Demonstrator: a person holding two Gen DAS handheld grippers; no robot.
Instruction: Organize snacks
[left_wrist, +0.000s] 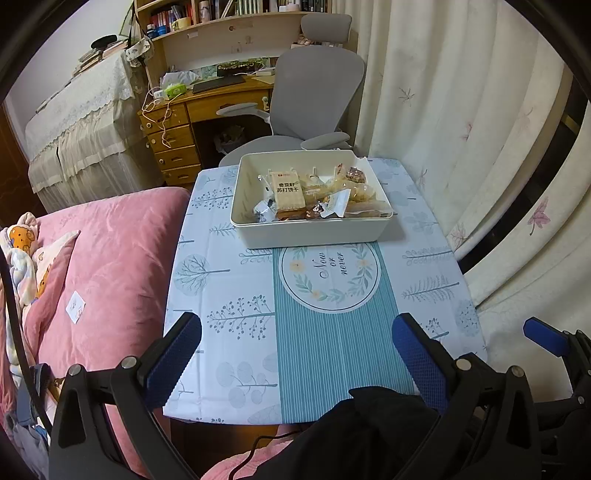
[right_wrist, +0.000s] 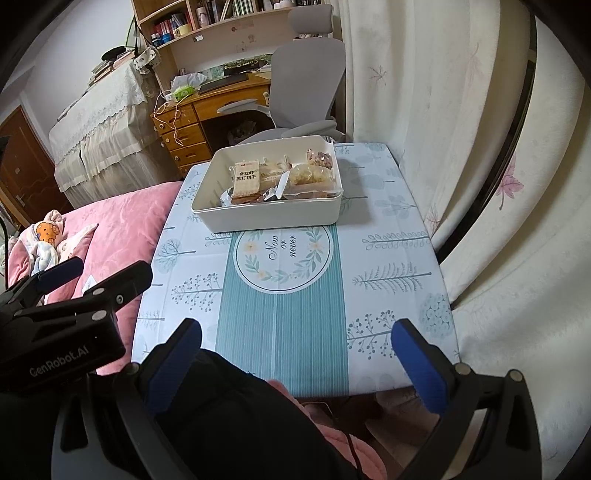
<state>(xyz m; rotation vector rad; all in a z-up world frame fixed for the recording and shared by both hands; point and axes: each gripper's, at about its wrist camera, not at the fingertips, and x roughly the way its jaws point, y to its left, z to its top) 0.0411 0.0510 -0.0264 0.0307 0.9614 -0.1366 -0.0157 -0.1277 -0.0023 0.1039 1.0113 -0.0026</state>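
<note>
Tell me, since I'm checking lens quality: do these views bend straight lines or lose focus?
Left wrist view: table edges bow outward, corners vignette black, snack box sharp. Right wrist view: same barrel bend, curtain folds curve, box print readable.

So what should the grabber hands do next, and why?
Probably nothing much: maybe just draw both back. The snacks all seem to lie inside the white box at the table's far end, the tablecloth around it shows no loose packets, and the left gripper and right gripper are open and hold nothing.
</note>
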